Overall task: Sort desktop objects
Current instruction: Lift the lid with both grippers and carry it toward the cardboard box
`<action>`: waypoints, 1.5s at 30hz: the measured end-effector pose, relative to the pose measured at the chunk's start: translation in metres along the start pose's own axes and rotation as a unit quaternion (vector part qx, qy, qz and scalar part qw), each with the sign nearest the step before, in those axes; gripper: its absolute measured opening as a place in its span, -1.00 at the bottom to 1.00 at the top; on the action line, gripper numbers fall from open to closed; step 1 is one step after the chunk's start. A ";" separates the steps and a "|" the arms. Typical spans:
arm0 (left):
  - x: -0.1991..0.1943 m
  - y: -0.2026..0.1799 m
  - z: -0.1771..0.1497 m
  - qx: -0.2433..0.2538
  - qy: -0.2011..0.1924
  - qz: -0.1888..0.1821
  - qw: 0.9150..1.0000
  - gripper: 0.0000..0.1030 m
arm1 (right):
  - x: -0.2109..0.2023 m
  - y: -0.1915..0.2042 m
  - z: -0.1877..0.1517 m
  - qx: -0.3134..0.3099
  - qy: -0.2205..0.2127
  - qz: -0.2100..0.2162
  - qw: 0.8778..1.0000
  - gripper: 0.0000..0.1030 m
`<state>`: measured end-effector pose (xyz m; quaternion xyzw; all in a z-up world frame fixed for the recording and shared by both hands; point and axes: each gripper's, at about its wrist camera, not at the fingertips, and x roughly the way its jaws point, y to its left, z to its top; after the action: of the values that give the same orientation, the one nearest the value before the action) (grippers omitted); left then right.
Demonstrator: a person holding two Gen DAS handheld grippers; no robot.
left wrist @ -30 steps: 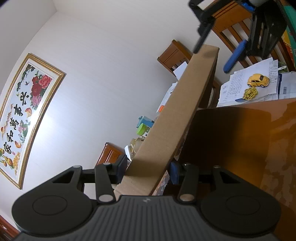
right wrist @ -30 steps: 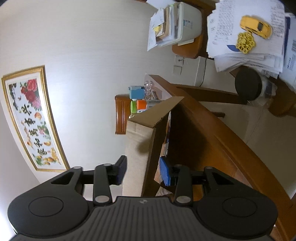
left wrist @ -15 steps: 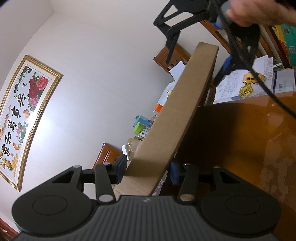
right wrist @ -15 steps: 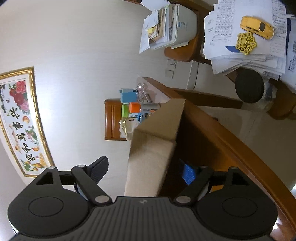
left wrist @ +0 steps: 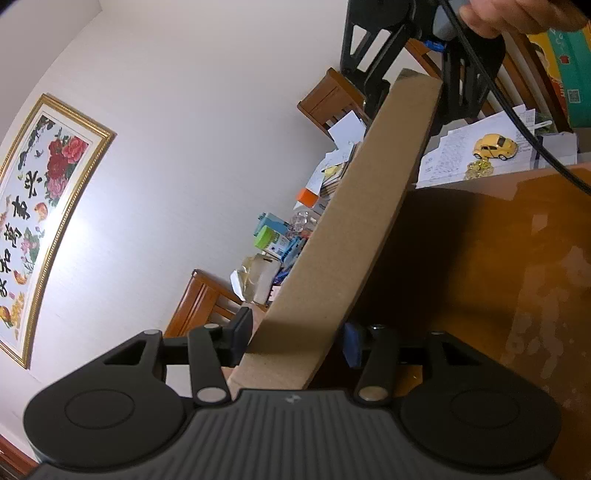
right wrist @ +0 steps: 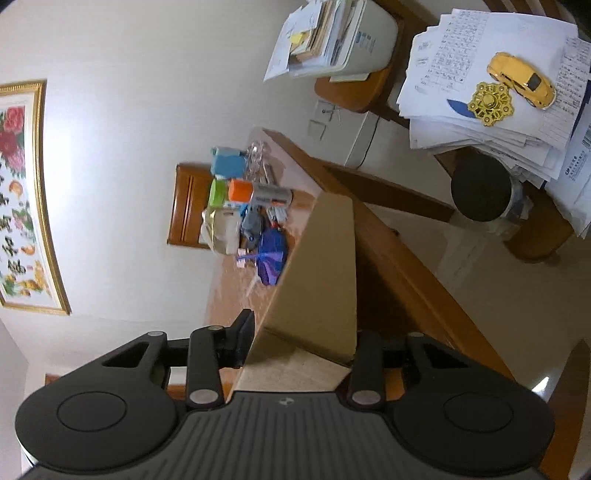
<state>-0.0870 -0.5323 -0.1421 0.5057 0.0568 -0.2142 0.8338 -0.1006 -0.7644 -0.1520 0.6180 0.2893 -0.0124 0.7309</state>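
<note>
- My left tongs (left wrist: 295, 341) straddle the near end of the cardboard box (left wrist: 354, 229); their jaws are easing apart, the left pad against the cardboard, the blue right pad just off it.
- My right tongs (right wrist: 303, 341) are closing on the box's far end (right wrist: 317, 280), pads on both sides of the cardboard wall.
- From the left wrist, the right tongs (left wrist: 410, 92) show beyond the box's far corner, with my hand (left wrist: 517, 14) on their handle and a black cable (left wrist: 517, 122) trailing down.
- To the right of the box runs the glossy brown wooden counter (left wrist: 498, 266).
- Beyond it, a stack of papers (right wrist: 461, 103) carries a yellow toy car (right wrist: 521, 79) and a gold ornament (right wrist: 489, 104) just beside it.
- Left of the box, small clutter (right wrist: 251, 206) sits on the counter: an orange-capped tube, blue and green containers.
- Further left, a white wall (left wrist: 184, 147) bears a gold-framed flower picture (left wrist: 40, 206).
</note>
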 end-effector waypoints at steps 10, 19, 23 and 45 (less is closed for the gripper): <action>0.001 0.002 0.001 -0.004 -0.001 -0.009 1.000 -0.04 | -0.009 0.010 -0.005 -0.043 0.003 0.003 0.999 -0.17; -0.005 0.002 0.005 0.004 -0.025 0.009 1.000 -0.05 | -0.024 0.019 -0.007 -0.063 -0.008 0.015 0.998 -0.17; -0.007 0.005 0.007 0.004 -0.031 0.016 0.999 -0.05 | -0.030 0.022 -0.007 -0.061 -0.013 0.024 0.998 -0.17; -0.047 0.047 0.003 -0.028 -0.081 0.066 0.994 -0.05 | -0.071 0.074 -0.040 -0.105 -0.046 0.064 0.991 -0.16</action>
<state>-0.1109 -0.5023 -0.0877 0.4656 -0.0386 -0.1971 0.8619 -0.1479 -0.7342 -0.0577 0.5540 0.2153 0.0364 0.8034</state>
